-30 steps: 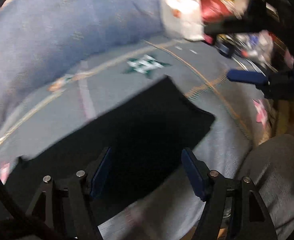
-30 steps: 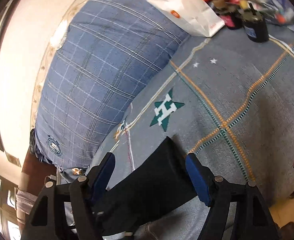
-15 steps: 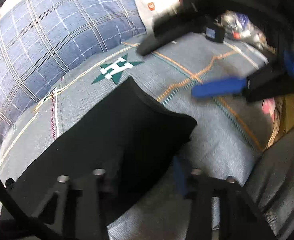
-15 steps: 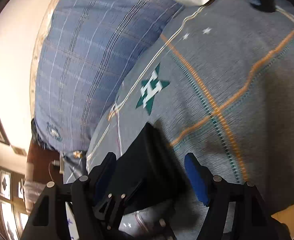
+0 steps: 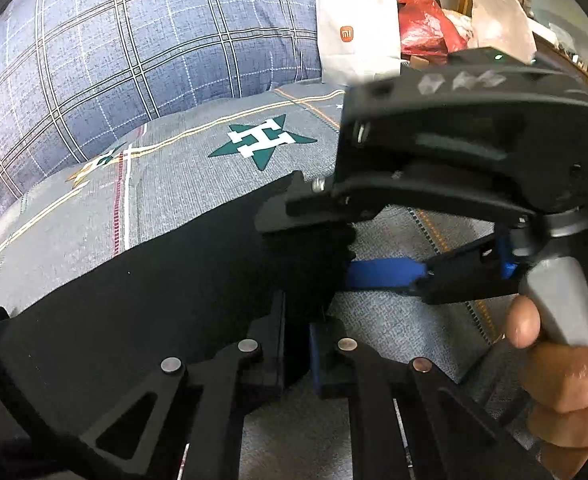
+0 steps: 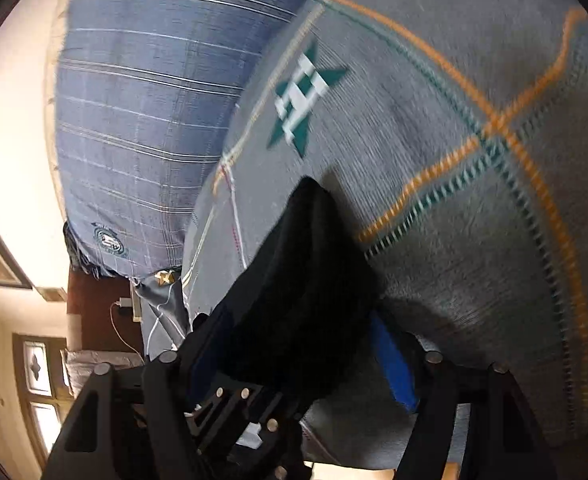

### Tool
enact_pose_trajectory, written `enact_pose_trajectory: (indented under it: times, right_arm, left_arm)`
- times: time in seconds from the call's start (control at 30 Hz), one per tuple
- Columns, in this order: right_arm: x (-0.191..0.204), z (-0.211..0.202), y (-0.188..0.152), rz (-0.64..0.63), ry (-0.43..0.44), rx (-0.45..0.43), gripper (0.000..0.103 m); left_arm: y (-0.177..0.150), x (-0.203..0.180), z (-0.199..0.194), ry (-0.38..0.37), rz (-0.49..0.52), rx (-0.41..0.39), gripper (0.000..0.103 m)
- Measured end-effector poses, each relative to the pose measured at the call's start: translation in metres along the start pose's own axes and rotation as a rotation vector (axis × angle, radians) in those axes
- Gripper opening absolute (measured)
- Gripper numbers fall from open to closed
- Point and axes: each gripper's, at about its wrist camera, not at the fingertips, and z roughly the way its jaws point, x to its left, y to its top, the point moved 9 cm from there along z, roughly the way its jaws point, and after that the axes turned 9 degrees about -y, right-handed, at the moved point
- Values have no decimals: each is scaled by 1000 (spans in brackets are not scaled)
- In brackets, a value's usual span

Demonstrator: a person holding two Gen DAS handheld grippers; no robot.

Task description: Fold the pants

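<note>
Closed since earlier: left gripper (image 5: 295, 344) jaws clamped on black pants (image 5: 142, 304) edge.
Right gripper (image 6: 294, 364) jaws closing astride pants corner; bedspread (image 5: 198, 184) open beyond; white bag (image 5: 357, 40) far.

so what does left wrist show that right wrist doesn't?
Left wrist only: the white paper bag, red plastic bag, the hand holding the right gripper, whose jaws are closing around the black pants edge.

Right wrist only: a window, a white charger and cable.

Both: the pants, green star on the grey bedspread, blue plaid pillow, left gripper shut on the pants.
</note>
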Motion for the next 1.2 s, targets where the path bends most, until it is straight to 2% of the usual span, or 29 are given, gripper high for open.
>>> enact_pose_trajectory:
  times: [0.03,0.1,0.13,0.2,0.47,0.5,0.57,0.6,0.63,0.73,0.77,0.8,0.87,0.93,1.03,1.1,1.2]
  right_arm:
    - [-1,1,1,8,-4,0,54]
    - [-2,4,1,7,-22,-11,34]
    - [-1,4,0,-4,-24,-12,34]
    - [3,3,-1,-31,-41,-30,25]
    - [14,0,-2,-42,-1,-54,21]
    - [14,-1,-1,-41,8,-54,21]
    - [17,-3,0,-45,20,-55,21]
    - [19,-4,-1,-48,34,-57,21]
    - [21,-5,-1,-50,46,-57,21]
    - [27,-9,0,-57,92,-59,21]
    - [29,-9,0,-61,95,-59,21]
    - [32,-9,0,-69,103,-60,21]
    - [35,-9,0,-81,110,-61,20]
    - [40,-9,0,-98,121,-60,21]
    - [53,-12,-4,-145,163,-67,21]
    - [65,-17,-8,-197,161,-103,21]
    - [105,-24,-26,-328,168,-145,21]
  left_arm:
    - [-1,0,-1,-5,-7,2,9]
    - [-1,0,-2,-9,-19,2,9]
    - [-1,0,-4,-10,-20,0,10]
    - [-2,-1,-6,-9,-15,4,10]
    - [-3,-4,-16,7,30,-22,14]
    - [-4,-4,-16,6,30,-23,18]
    - [-5,-4,-16,3,30,-22,33]
    - [-6,-3,-17,6,33,-24,47]
    - [-6,-2,-17,17,36,-30,55]
    - [-6,1,-13,50,58,-41,52]
    - [-6,2,-10,60,62,-35,46]
    - [-7,6,-7,78,64,-29,30]
    - [-7,12,-6,101,57,-30,21]
    - [-6,17,-14,84,20,-60,14]
    - [-1,22,-29,72,-16,-99,11]
    - [1,28,-43,71,-41,-126,11]
    - [2,41,-75,87,-81,-190,11]
